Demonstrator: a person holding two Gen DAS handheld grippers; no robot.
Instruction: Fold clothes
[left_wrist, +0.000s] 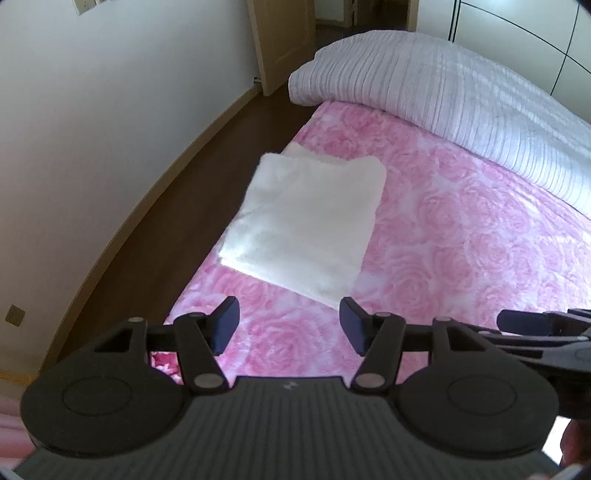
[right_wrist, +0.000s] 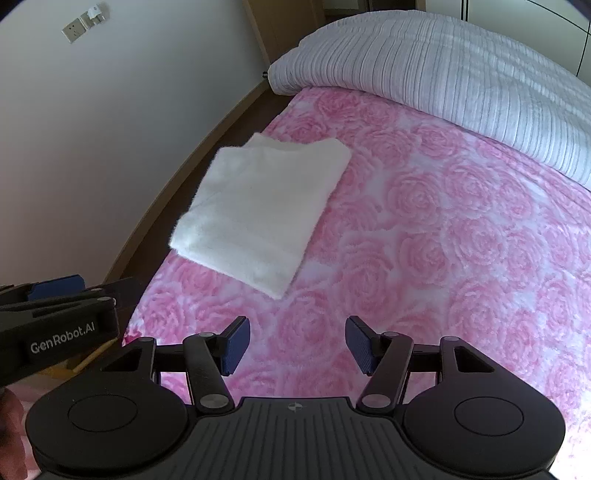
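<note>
Two sets of jaws, both mine, stand apart with nothing between their blue pads: my left gripper (left_wrist: 289, 325) and my right gripper (right_wrist: 297, 345) hang side by side over the near part of the bed (right_wrist: 443, 240), pointing steeply down at its pink rose-patterned cover.

What counts for me is where the folded white garment (left_wrist: 306, 218) lies from them. It rests flat on the bed at its left edge, one far corner poking out past the side over the dark floor (left_wrist: 155, 229). In my left wrist view it sits ahead of the jaws, its near corner just beyond the right pad. In my right wrist view the same garment (right_wrist: 258, 210) lies ahead and off to the left, apart from the pads. So I judge my left gripper the nearer one. The garment's long axis runs away from me, roughly along the bed's edge, leaning a little rightward toward the ribbed white duvet (left_wrist: 461, 96) bunched at the far end.

It looks like a tidy stack of layers already, so I judge this piece close to finished; any further touch would fall most naturally to my left side.
</note>
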